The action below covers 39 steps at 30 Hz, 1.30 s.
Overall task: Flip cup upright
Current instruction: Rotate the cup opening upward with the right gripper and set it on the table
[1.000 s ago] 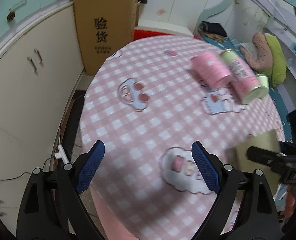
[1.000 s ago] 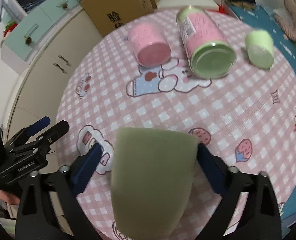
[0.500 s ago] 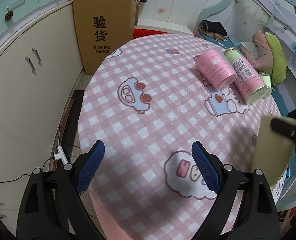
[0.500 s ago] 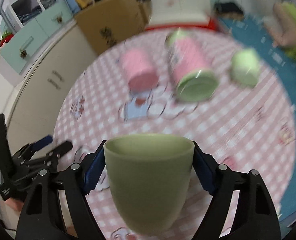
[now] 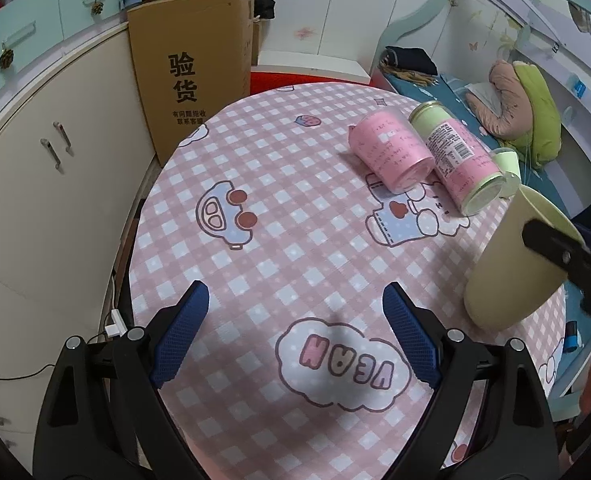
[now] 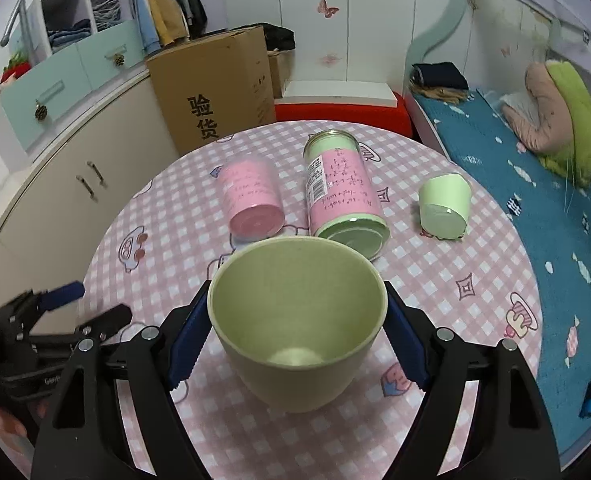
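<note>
The olive-green cup (image 6: 295, 332) is mouth-up between my right gripper's blue pads, low over the pink checked tablecloth (image 6: 435, 280). My right gripper (image 6: 297, 334) is shut on the cup near its rim. In the left wrist view the cup (image 5: 515, 268) shows at the right, tilted, with its base at or just above the cloth. My left gripper (image 5: 295, 334) is open and empty over the near part of the table.
A pink cup (image 6: 251, 204), a pink and green tin (image 6: 343, 196) and a small light-green cup (image 6: 445, 208) lie on their sides at the far half of the table. A cardboard box (image 6: 215, 88) and cabinets (image 5: 35, 168) stand behind; a bed (image 6: 535, 168) at the right.
The right gripper has turned the cup from bottom-up, through level, to mouth-up and lowered it toward the table. The left gripper has stayed open and shifted only slightly.
</note>
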### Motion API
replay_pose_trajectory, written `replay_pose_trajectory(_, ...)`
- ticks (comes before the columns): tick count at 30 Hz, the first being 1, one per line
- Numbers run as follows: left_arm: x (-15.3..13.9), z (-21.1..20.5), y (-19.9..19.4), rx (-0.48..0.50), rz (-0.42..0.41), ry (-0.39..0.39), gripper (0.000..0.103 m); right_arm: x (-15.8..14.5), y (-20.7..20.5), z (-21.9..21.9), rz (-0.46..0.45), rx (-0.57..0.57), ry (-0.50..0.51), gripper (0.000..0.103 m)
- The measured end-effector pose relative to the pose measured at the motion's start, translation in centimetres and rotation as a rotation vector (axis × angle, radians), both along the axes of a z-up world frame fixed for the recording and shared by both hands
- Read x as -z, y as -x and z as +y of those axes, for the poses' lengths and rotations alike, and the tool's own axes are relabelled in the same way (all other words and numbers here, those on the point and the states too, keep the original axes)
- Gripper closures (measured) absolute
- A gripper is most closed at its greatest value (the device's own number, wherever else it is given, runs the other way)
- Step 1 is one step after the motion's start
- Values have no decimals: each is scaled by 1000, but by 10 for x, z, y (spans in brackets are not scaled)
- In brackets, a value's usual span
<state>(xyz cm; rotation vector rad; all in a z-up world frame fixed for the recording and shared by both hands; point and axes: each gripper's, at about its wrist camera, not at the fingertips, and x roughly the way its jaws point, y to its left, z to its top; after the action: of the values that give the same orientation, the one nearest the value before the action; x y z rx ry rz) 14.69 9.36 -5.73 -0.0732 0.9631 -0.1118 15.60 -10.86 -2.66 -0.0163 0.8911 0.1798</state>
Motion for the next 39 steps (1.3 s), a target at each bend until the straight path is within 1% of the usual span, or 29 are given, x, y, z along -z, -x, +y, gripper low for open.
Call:
replay_pose_trajectory(4,-3,-5,2,4,-11,-1,14,0,9,-1,7,-2,-7,26)
replay_pose_trajectory(7,-3,-8,5,6,-10,-3,14,1,14,-1,22,-11,-22,18)
replay_pose_trajectory(11,-3,-10,10,2,-6,-15,14,2,20,2,17,-10,-21,17)
replay_pose_trajectory(16,-7,-12,19,-3,-17,-18,14,1,25,-1,23,-12,-43,17)
replay_pose_trajectory(18,-11,-13,26,-4,-30,-22,14,-2,31,-2,13,-24,-54,15)
replay_pose_trajectory(19,-13,-14,29,-1,-36,-23,14,-4,33,-2,7,-25,-58,12)
replay_pose_trajectory(20,-15,-15,32,1,-43,-26,14,-8,39,-3,-11,-22,-59,10)
replay_pose_trajectory(25,-26,-30,57,7,-91,-43,14,-20,63,-8,-67,-7,-54,10)
replay_pose_trajectory(27,-31,-39,71,5,-118,-49,14,-24,78,-13,-104,10,-46,10)
replay_pose_trajectory(33,-46,-69,106,39,-199,-90,14,-36,124,-38,-235,111,-32,9)
replay_pose_trajectory(36,-56,-83,122,59,-246,-96,14,-41,144,-50,-292,171,-18,9)
replay_pose_trajectory(39,-65,-93,134,59,-297,-104,14,-46,163,-60,-359,213,-4,9)
